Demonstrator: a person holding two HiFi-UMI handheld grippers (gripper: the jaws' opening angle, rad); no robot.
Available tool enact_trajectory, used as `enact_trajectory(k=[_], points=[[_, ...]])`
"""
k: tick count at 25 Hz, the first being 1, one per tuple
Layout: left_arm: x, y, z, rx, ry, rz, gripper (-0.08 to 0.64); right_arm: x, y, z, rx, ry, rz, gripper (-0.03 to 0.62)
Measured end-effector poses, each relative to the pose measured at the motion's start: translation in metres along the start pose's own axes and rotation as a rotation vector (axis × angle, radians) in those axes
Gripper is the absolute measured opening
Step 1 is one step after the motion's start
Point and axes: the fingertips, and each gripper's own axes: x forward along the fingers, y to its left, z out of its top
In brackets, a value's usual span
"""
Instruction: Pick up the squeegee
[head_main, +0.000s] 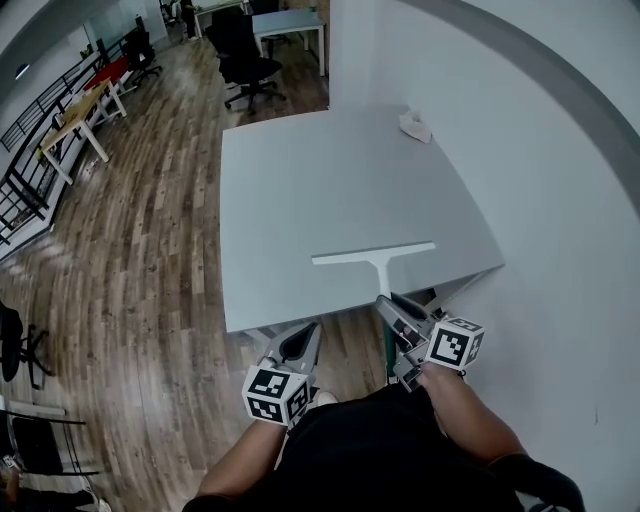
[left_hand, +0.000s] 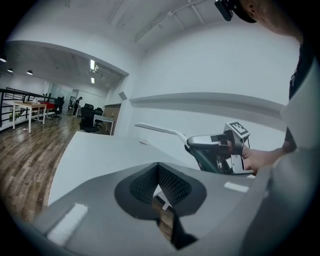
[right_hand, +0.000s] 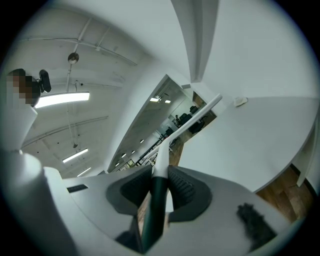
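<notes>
The squeegee (head_main: 373, 254) has a long white blade and a dark green handle; it hangs over the near edge of the pale grey table (head_main: 330, 180), its blade crosswise. My right gripper (head_main: 392, 308) is shut on the handle, which runs between the pads in the right gripper view, where the squeegee (right_hand: 200, 114) points up and away from the gripper (right_hand: 160, 182). My left gripper (head_main: 305, 335) sits left of it below the table edge, jaws together and empty. From the left gripper (left_hand: 158, 172) I see the right gripper (left_hand: 212, 147) carrying the squeegee (left_hand: 160, 130).
A small white crumpled thing (head_main: 415, 126) lies at the table's far right corner. A white wall (head_main: 560, 200) runs close along the table's right side. Wooden floor (head_main: 150, 250) lies to the left, with black office chairs (head_main: 250, 65) and desks further back.
</notes>
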Motion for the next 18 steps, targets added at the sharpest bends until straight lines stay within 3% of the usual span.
enact_trajectory(k=[8,13,18], points=[[0.024,-0.043,0.004,0.006,-0.017,0.017,0.006,-0.047,-0.013,0.019,-0.010,0.000,0.026,0.109],[0.054,-0.107,0.013,0.011,-0.021,0.035,0.006,-0.102,-0.030,0.050,-0.041,0.033,0.055,0.109],[0.077,-0.130,-0.004,-0.004,-0.016,0.067,0.006,-0.121,-0.057,0.052,-0.018,0.059,0.097,0.109]])
